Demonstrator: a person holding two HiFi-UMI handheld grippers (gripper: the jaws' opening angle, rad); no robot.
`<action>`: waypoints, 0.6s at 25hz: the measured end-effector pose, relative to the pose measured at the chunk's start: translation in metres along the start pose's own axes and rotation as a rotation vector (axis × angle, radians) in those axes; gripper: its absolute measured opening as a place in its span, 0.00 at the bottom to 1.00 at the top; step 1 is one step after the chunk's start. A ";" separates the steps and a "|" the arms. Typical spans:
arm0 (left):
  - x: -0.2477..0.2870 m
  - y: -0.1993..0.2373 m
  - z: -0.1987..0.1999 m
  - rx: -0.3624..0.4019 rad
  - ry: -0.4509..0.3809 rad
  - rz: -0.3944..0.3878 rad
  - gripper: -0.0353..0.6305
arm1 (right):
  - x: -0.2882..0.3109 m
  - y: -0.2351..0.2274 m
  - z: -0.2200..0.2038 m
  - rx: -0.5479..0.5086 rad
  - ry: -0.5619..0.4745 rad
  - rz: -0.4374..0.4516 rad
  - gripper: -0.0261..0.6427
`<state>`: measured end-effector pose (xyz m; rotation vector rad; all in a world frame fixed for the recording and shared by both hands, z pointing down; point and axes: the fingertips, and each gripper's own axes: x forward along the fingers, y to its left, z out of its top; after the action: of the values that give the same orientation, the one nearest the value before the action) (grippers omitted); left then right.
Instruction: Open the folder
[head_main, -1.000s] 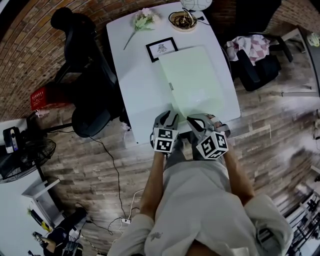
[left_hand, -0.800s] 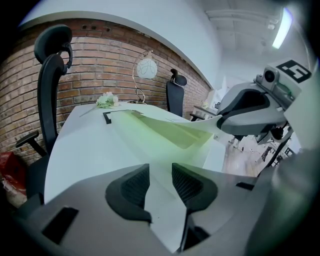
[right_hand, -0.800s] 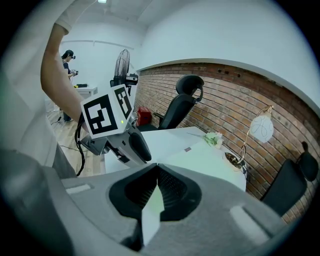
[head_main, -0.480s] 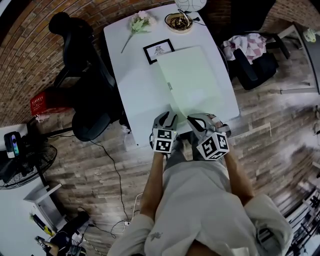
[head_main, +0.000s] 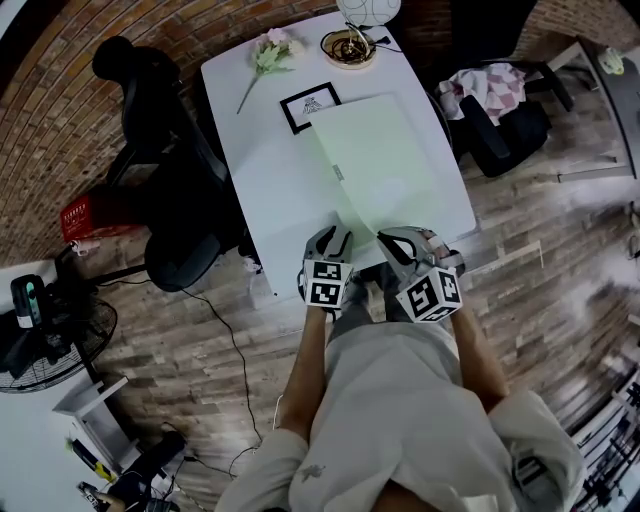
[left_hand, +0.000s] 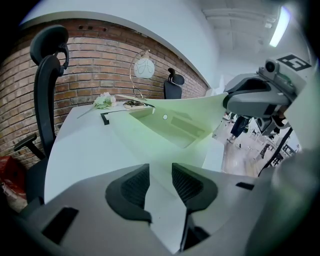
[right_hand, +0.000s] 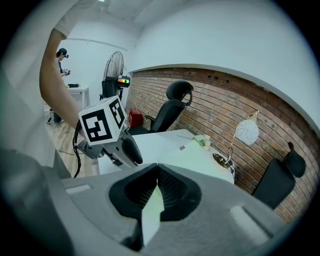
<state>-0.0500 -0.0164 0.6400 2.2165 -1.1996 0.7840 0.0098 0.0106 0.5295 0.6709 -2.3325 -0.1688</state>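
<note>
Grey left gripper (head_main: 337, 233), right gripper (head_main: 394, 239) — marker cubes (head_main: 327, 281); white T-shirt (head_main: 400, 400)

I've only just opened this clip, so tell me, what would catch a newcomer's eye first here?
The pale green folder dominates the white table, with its near edge pinched in the shut right gripper and its cover raised off the table. The left gripper stands beside it at the table's near edge, jaws apart. At the far end lie a flower and a small framed picture.

head: steeply down | gripper views: close, low, probably inward-angled | shared: folder (head_main: 385, 165)
</note>
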 end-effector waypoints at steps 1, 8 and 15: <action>0.000 0.000 0.000 0.001 0.001 -0.001 0.26 | -0.001 -0.001 0.001 0.001 0.000 -0.005 0.05; 0.000 0.000 0.001 0.012 0.006 -0.010 0.26 | -0.011 -0.012 0.004 0.018 -0.008 -0.056 0.05; 0.000 0.001 0.001 0.018 0.008 -0.017 0.26 | -0.020 -0.023 0.007 0.038 -0.014 -0.109 0.05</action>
<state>-0.0504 -0.0175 0.6396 2.2331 -1.1730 0.7994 0.0273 0.0009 0.5052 0.8189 -2.3186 -0.1786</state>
